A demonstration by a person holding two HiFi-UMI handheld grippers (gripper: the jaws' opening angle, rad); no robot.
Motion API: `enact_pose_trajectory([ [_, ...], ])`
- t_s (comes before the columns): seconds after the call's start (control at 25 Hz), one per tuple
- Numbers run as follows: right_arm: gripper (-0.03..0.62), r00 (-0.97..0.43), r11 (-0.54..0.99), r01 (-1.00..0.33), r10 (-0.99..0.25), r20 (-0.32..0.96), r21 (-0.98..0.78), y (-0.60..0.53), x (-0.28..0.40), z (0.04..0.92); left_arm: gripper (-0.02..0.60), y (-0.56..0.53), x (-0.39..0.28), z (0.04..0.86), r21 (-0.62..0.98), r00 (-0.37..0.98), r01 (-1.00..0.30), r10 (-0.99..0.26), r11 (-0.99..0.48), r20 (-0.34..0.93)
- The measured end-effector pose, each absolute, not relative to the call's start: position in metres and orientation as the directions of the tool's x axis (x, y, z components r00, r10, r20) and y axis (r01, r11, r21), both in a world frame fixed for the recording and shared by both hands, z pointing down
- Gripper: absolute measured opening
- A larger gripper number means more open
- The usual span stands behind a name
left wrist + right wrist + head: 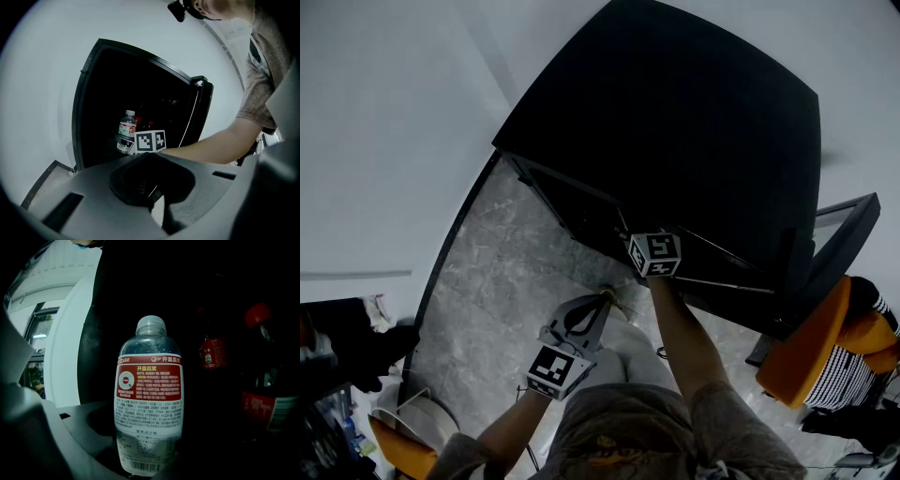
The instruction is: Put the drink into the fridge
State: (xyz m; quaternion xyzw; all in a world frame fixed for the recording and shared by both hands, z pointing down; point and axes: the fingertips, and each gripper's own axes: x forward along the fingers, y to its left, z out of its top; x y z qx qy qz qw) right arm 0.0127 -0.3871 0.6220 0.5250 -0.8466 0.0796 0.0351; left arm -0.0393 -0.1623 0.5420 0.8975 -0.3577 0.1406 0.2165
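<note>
Since the black fridge [675, 122] stands with its door [844, 244] swung wide, what matters is how the drink sits relative to the dark interior straight ahead of it. The right gripper [652, 248] reaches into the opening and is clamped on the bottle [149, 404]. It holds the bottle upright, long axis vertical, cap up, low on its body. The left gripper [605, 298] hangs lower and outside the fridge, well away from the bottle, with its jaws drawn together on nothing. The right arm is therefore the one placed to finish the job.

Two dark bottles [262, 394] with red caps and red labels stand to the right of the held bottle and further in. I judge that the drink needs to be set down to their left. Whether its base already rests on a shelf cannot be told, because the bottom is lost in shadow.

The drink itself is clear plastic. It has a red label with yellow and white print, a white panel of small text and a barcode below that, and a pale cap.
</note>
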Motion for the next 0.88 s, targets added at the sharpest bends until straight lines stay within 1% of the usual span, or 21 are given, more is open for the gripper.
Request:
enact_pose_trajectory([
  [0.56,0.319,-0.448,0.441,-0.894,-0.878,0.166,-0.082,-0.3817,0.0119,0.6273,0.005,-0.162,-0.0386,0.5424,0.28,0.701,-0.705,-0.582,-0.651,0.412],
  [0.88,0.319,-0.424,0.414,-0.906,-0.89,0.168,-0.092,-0.3851,0.016,0.6272,0.005,-0.1617,-0.0417,0.5439,0.281,0.69,-0.719,-0.603,-0.636,0.4],
])
